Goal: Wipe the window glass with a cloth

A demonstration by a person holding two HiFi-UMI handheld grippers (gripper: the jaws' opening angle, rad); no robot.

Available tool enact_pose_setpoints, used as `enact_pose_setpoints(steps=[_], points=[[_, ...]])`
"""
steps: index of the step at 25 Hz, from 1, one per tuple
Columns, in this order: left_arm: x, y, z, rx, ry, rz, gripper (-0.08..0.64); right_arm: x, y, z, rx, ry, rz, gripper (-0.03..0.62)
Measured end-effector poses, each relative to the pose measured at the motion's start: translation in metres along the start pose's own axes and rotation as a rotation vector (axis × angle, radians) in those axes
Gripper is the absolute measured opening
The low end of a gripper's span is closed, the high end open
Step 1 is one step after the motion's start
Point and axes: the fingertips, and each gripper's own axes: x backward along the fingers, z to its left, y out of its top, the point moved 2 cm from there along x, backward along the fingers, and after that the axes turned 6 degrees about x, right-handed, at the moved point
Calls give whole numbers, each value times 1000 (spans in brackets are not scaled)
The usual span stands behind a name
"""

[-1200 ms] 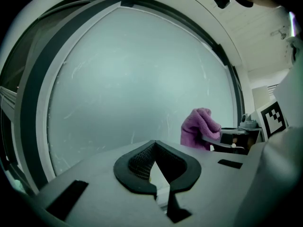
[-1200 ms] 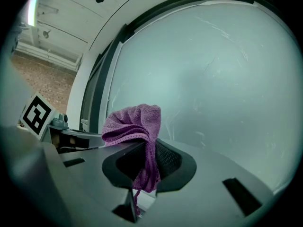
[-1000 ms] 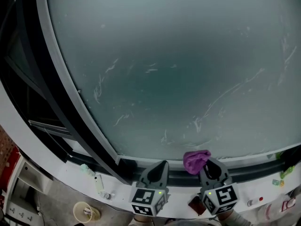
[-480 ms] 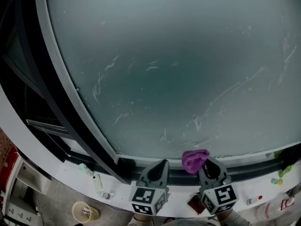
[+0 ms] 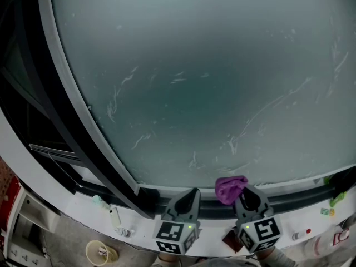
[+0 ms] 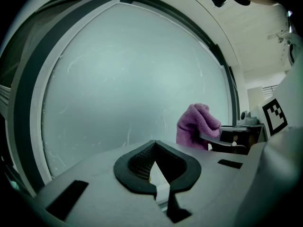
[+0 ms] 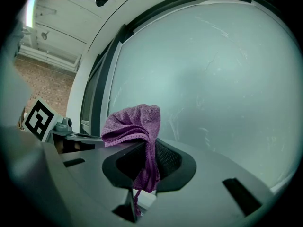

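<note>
The right gripper (image 5: 248, 198) sits low at the bottom of the window. Its fingers (image 7: 169, 161) are pinched on a purple cloth (image 5: 230, 188), which bunches up above them. The cloth is close to the lower edge of the glass (image 5: 211, 82); whether it touches cannot be told. The left gripper (image 5: 188, 198) is just beside it, fingers (image 6: 135, 163) closed on nothing. Pale streaks mark the glass. A dark frame (image 5: 61, 115) runs along its left side.

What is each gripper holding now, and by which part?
The right gripper pinches the purple cloth by its lower end; the rest bunches above. The left gripper holds nothing.
</note>
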Motion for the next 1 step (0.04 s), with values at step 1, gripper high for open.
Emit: enact_pose_setpoints(steps=[1], points=[[0, 0, 0, 1, -1, 0, 5, 0, -2, 0, -5, 1, -1, 48]])
